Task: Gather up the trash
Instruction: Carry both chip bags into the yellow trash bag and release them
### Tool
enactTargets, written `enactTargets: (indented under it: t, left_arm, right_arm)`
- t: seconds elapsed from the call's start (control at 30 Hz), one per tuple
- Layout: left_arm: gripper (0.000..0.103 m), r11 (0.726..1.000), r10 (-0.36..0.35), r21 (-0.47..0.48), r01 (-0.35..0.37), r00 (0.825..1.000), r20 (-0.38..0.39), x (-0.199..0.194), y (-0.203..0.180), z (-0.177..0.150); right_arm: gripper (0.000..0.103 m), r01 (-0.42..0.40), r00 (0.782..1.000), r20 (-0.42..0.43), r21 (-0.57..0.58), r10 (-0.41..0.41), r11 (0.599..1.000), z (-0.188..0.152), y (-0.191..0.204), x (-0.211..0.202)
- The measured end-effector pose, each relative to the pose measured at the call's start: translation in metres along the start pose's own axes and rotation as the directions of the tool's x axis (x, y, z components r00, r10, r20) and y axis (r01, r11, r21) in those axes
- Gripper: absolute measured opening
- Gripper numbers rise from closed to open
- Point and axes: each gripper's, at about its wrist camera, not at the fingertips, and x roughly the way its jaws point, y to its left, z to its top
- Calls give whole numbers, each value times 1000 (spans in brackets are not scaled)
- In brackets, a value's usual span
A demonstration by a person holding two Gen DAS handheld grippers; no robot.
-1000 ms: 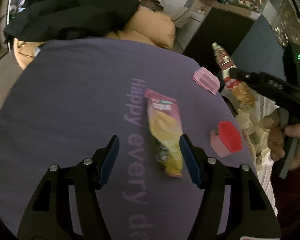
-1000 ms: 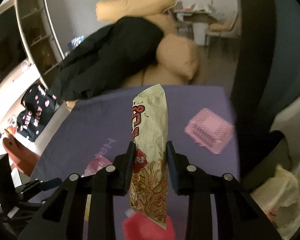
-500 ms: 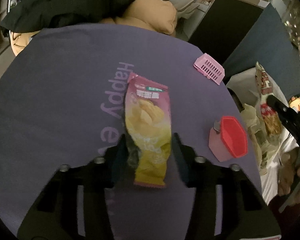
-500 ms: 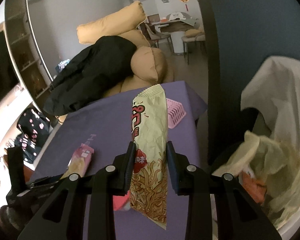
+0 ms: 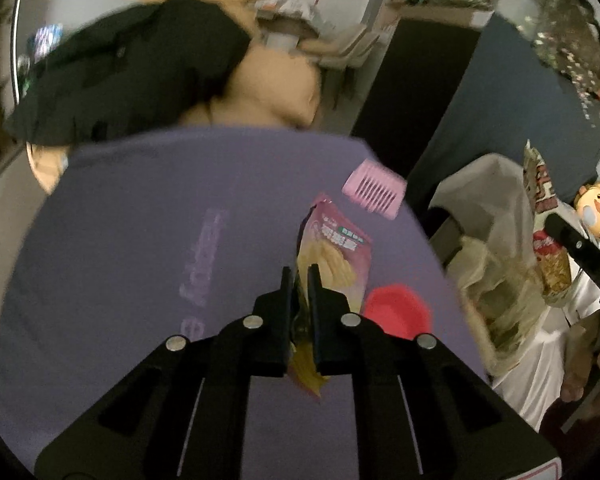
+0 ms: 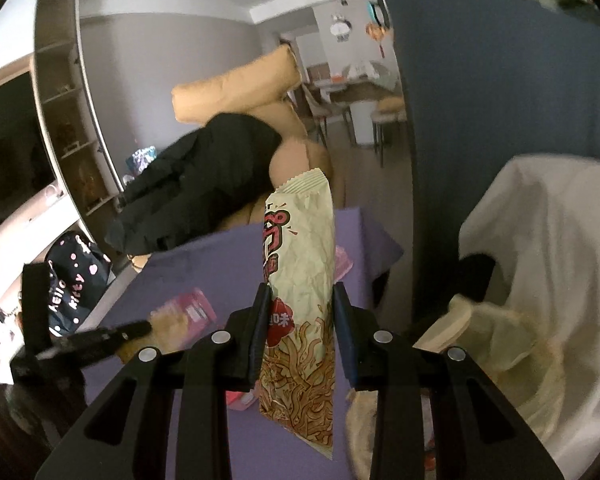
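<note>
My left gripper [image 5: 299, 280] is shut on a pink and yellow chip bag [image 5: 336, 252], which hangs lifted above the purple table cloth [image 5: 140, 240]. The same chip bag [image 6: 188, 312] shows in the right wrist view, held by the left gripper [image 6: 146, 326]. My right gripper [image 6: 300, 300] is shut on a tall cream noodle snack packet [image 6: 300, 264] that stands upright between its pads. That packet [image 5: 548, 240] appears at the right in the left wrist view, beside the white-lined trash bin [image 5: 496, 264]. The bin's bag [image 6: 540, 248] fills the right side near the right gripper.
A pink slotted basket [image 5: 374, 190] and a red-lidded pink container [image 5: 396, 310] lie on the cloth near its right edge. Tan cushions [image 6: 240, 88] and a black coat [image 6: 204, 184] are piled behind the table. A dark blue partition [image 6: 480, 100] stands by the bin.
The left gripper closed on the chip bag and lifted it off the cloth. The right gripper carried the noodle packet rightward, toward the trash bin.
</note>
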Motion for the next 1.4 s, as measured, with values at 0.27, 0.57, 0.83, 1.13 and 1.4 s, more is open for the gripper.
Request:
enactTargets:
  t: [0.27, 0.57, 0.83, 1.13, 1.4]
  left_arm:
    - [7, 993, -40, 115, 24, 990, 139, -48, -64, 37]
    - [7, 968, -120, 241, 77, 978, 169, -60, -138, 44]
    - [7, 933, -204, 316, 172, 976, 71, -36, -189, 37]
    - [7, 898, -210, 341, 280, 951, -228, 52, -229, 1]
    - [7, 890, -186, 339, 305, 922, -341, 127, -249, -29]
  right_arm:
    - [30, 35, 996, 80, -35, -32, 999, 14, -25, -44]
    - [30, 108, 986, 129, 14, -109, 994, 8, -70, -83]
    - [30, 150, 976, 151, 55, -157, 987, -1, -99, -103]
    - [30, 188, 967, 150, 120, -205, 975, -16, -128, -111]
    - [30, 213, 968, 105, 145, -229, 966, -28, -143, -107]
